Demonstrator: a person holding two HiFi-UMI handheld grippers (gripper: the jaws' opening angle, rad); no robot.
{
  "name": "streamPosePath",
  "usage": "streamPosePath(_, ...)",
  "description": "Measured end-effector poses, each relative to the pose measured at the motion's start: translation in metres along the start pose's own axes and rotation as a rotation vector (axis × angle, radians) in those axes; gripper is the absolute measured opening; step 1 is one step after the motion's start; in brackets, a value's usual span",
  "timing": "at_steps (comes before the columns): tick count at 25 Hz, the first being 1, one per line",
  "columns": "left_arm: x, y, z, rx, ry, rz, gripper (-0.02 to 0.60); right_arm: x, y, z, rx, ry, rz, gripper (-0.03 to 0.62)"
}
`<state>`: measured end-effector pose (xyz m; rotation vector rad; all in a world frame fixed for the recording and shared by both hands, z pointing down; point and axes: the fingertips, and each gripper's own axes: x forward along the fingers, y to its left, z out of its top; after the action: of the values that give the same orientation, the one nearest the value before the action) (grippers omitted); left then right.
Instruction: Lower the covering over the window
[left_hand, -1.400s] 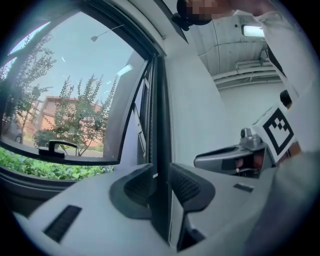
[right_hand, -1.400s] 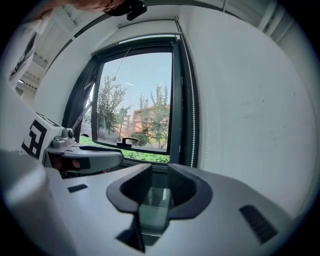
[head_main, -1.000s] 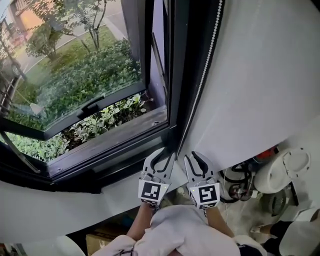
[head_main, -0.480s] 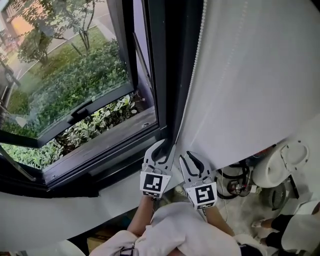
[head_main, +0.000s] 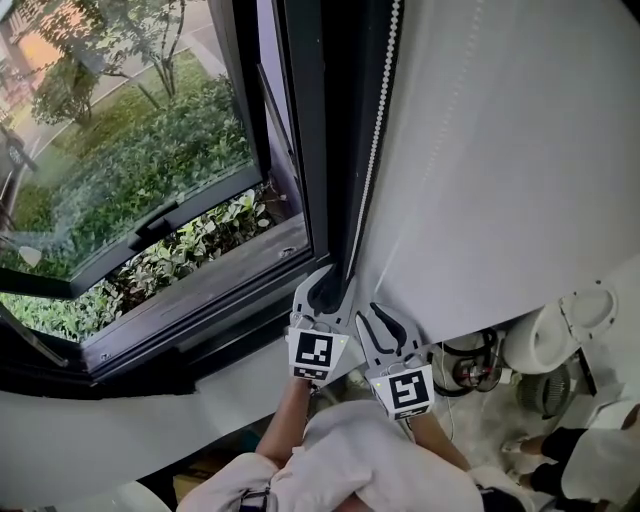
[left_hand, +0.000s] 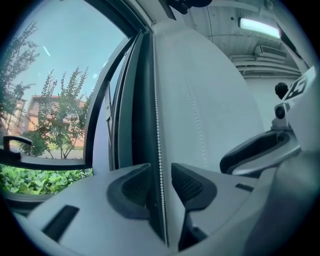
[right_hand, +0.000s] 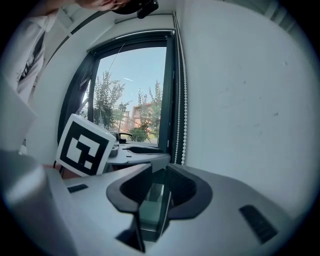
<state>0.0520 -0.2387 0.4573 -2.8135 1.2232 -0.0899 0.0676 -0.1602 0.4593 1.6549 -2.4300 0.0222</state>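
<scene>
The bead chain (head_main: 372, 150) hangs down the right side of the dark window frame (head_main: 330, 120), right against the edge of a white surface (head_main: 500, 150), and it ends down at my two grippers. The glass (head_main: 150, 130) that I can see is uncovered, with the sash swung outward over green shrubs (head_main: 200, 250).

In the left gripper view the chain (left_hand: 158, 125) runs straight between the jaws of my left gripper (left_hand: 161, 167). Those jaws have just been opening and now stand apart. The chain sits nearer the left pad, and neither pad presses on it.

In the head view the left gripper (head_main: 330, 285) is at the foot of the frame and the right gripper (head_main: 378, 315) is just beside it, a little lower.

In the right gripper view two strands of chain (right_hand: 184, 110) drop behind the right jaw. The right gripper (right_hand: 159, 170) shows only a narrow slot between its jaws, and I cannot tell whether a strand is pinched there.
</scene>
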Motion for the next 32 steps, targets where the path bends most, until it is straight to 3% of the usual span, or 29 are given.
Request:
streamPosePath(14, 0.034, 0.007, -0.014, 0.006, 0.038, 0.046, 0.169, 0.001, -0.007, 0.001, 0.003, -0.014, -0.02, 0.067)
streamPosePath(21, 0.043, 0.014, -0.021, 0.014, 0.057, 0.107, 0.171, -0.001, -0.006, 0.0, 0.003, -0.013, -0.019, 0.067)
streamPosePath(23, 0.041, 0.016, -0.02, 0.008, 0.055, 0.119, 0.123, -0.003, -0.006, -0.001, 0.006, 0.001, -0.022, 0.067)
streamPosePath(32, 0.031, 0.013, -0.022, -0.01, 0.072, 0.067, 0.031, -0.01, -0.001, 0.001, 0.025, -0.01, -0.015, 0.067)
